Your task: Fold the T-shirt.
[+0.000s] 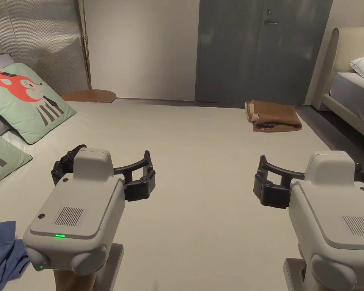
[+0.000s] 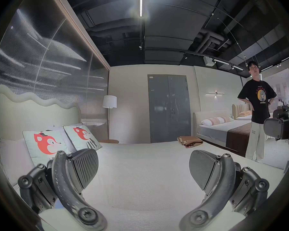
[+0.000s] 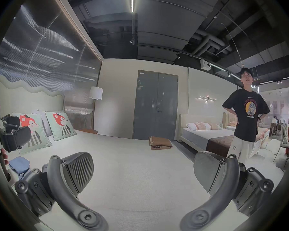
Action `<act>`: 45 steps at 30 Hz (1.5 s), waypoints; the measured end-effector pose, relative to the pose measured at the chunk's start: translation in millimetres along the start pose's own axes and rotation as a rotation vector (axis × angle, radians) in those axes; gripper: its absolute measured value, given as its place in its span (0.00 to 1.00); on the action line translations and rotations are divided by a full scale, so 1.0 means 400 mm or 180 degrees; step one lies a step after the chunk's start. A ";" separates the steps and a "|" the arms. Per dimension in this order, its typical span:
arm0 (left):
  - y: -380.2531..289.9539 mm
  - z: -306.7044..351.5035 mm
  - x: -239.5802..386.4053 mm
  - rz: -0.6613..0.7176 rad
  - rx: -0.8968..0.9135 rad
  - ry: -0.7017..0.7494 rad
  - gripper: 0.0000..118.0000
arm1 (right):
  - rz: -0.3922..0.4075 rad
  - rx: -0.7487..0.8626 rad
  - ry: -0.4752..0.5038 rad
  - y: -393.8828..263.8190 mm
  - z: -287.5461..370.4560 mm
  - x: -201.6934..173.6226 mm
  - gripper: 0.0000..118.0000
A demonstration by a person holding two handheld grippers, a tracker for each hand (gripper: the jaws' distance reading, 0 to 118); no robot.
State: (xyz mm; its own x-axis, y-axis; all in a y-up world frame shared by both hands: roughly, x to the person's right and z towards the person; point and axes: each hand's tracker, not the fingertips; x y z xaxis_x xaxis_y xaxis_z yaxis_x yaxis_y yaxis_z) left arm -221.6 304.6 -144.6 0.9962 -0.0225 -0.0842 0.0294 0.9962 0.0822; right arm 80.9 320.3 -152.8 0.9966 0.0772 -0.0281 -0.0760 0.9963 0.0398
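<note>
A crumpled blue garment [image 1: 5, 254] lies at the near left edge of the cream bed cover [image 1: 200, 151], and it appears again in the right gripper view [image 3: 19, 165]. A brown garment [image 1: 274, 116], folded, rests at the far right of the bed [image 2: 189, 141] [image 3: 160, 143]. My left gripper [image 1: 108, 163] hovers above the cover, right of the blue garment, jaws wide apart and holding nothing [image 2: 143, 168]. My right gripper [image 1: 314, 172] hovers level with it on the right, open as well and holding nothing [image 3: 143, 169]. Each gripper view catches the other gripper at its edge: the right gripper [image 2: 279, 128], the left gripper [image 3: 15, 138].
Fox-print pillows [image 1: 27, 100] lean at the left by the headboard. A person [image 3: 245, 118] stands beside the bed on the right, hands on hips. A second bed [image 1: 353, 94] is at the far right, a grey door [image 1: 253, 49] behind.
</note>
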 end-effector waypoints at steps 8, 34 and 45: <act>0.001 0.001 0.001 0.0003 0.0001 -0.0003 0.92 | 0.0010 0.0004 0.0004 0.004 0.003 -0.002 1.00; 0.002 0.006 -0.001 0.0001 0.0005 -0.0005 0.92 | 0.0020 0.0004 -0.0001 -0.002 -0.001 -0.002 1.00; 0.002 0.005 -0.003 0.0021 -0.0009 -0.0014 0.92 | 0.0020 -0.0096 -0.0058 0.002 -0.007 -0.006 1.00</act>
State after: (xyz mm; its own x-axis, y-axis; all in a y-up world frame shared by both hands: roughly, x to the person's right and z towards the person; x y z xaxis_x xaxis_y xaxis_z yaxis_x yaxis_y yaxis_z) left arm -222.5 305.2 -142.5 0.9967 -0.0164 -0.0794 0.0227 0.9965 0.0800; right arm 78.3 321.2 -155.6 0.9965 0.0829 -0.0097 -0.0828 0.9965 0.0099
